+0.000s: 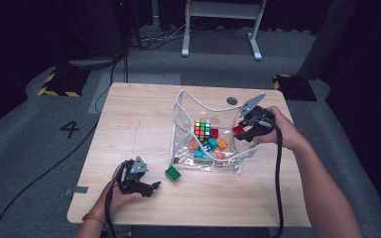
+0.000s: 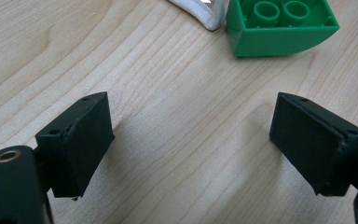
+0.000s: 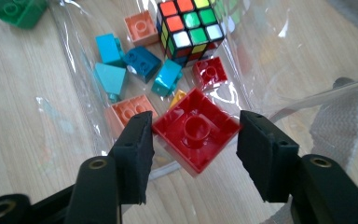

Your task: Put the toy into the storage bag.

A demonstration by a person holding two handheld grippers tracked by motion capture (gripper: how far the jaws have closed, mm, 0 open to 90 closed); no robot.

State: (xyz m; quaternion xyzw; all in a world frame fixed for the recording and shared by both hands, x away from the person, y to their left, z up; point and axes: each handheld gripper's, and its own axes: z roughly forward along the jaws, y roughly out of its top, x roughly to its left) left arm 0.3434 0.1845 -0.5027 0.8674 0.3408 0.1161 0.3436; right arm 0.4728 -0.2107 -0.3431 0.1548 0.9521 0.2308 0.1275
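A person packs toy bricks into a clear plastic bag (image 1: 206, 141) lying on a wooden counter (image 1: 129, 124). The right gripper (image 3: 193, 140) hangs over the bag's open edge with its jaws grasping a red brick (image 3: 196, 128), which looks close to being dropped in. Already inside the bag sit a colour-puzzle cube (image 3: 189, 25), a smaller red brick (image 3: 209, 72), orange bricks (image 3: 129, 109) and several blue and teal bricks (image 3: 142, 63). One piece is left outside: a green brick (image 2: 279, 25) on the counter just beside the bag's near corner. The left gripper (image 2: 191, 140) hovers low over the bare wood a short way from that brick, its jaws released, spread wide and empty. By the look of it, most of the packing is done; the held red brick and the green one remain.
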